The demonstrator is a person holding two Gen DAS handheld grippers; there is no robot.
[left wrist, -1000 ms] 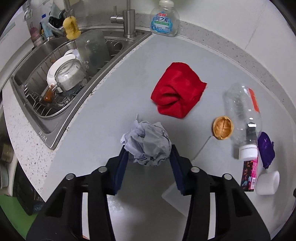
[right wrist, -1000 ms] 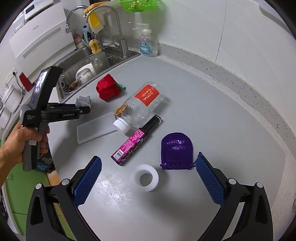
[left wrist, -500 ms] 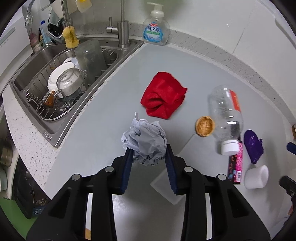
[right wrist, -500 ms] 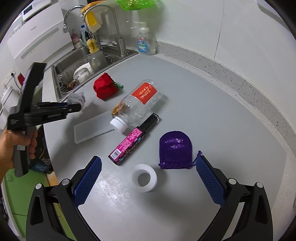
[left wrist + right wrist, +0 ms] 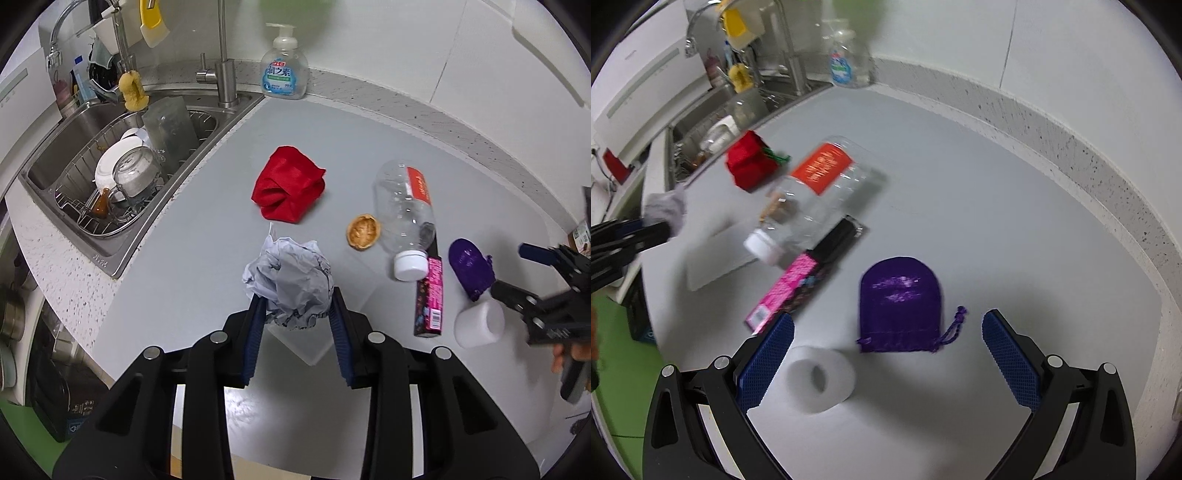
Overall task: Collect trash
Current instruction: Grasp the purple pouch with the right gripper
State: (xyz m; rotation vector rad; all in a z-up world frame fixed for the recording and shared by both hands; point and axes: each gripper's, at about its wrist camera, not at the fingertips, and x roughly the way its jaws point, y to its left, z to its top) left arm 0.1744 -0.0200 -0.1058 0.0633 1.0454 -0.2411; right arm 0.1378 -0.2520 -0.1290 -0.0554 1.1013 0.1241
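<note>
My left gripper [image 5: 297, 306] is shut on a crumpled grey paper ball [image 5: 290, 282] and holds it above the grey counter; the ball also shows in the right wrist view [image 5: 666, 208]. My right gripper [image 5: 888, 330] is open and empty, its fingers on either side of a purple drawstring pouch [image 5: 900, 303] and just above a white tape roll [image 5: 820, 378]. An empty clear plastic bottle [image 5: 406, 214] with a red label lies on its side beside a walnut shell [image 5: 363, 232] and a pink-and-black box [image 5: 429, 295].
A red folded cloth [image 5: 288, 194] lies mid-counter. A translucent flat lid [image 5: 306, 341] lies under the left gripper. The sink [image 5: 48, 171] with dishes is at the left, a soap bottle [image 5: 284, 72] by the wall. The counter edge runs along the lower left.
My left gripper closed on the paper ball and lifted it back from the counter. My right gripper moved forward and down toward the purple pouch and tape roll.
</note>
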